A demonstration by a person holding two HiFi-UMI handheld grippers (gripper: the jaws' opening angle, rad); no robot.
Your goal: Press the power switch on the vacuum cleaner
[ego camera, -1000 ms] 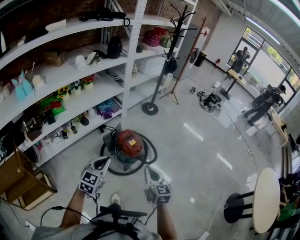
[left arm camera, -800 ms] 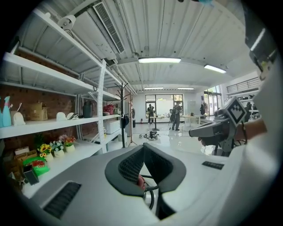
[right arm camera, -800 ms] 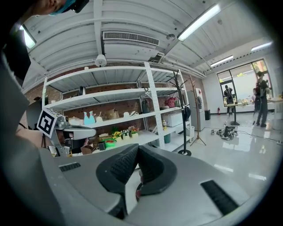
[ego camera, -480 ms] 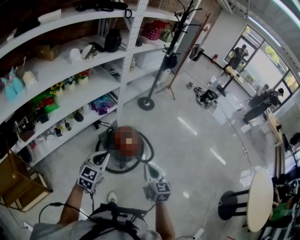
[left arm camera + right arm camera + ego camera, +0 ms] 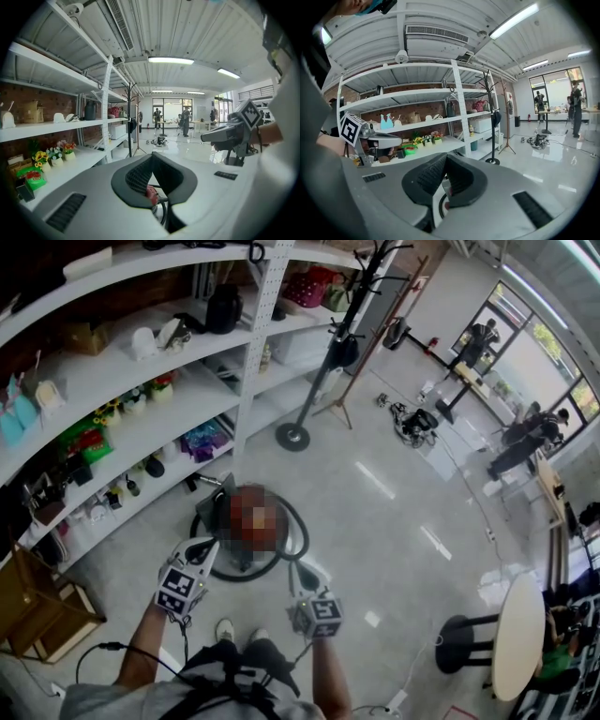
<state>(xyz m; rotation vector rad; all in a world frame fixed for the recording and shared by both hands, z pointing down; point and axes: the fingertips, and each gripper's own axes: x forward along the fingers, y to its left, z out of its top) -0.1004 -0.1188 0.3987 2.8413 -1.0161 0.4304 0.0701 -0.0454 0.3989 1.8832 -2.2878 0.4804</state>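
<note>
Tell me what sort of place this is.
Probably a large indoor studio or test room: long white shelves of small goods, a coat rack on a glossy floor, people by big windows.

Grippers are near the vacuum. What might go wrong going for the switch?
The hose loops round the vacuum, close to your feet: it may trip you. The switch can't be seen, and the left gripper and right gripper hang short of the vacuum, so a press may miss.
</note>
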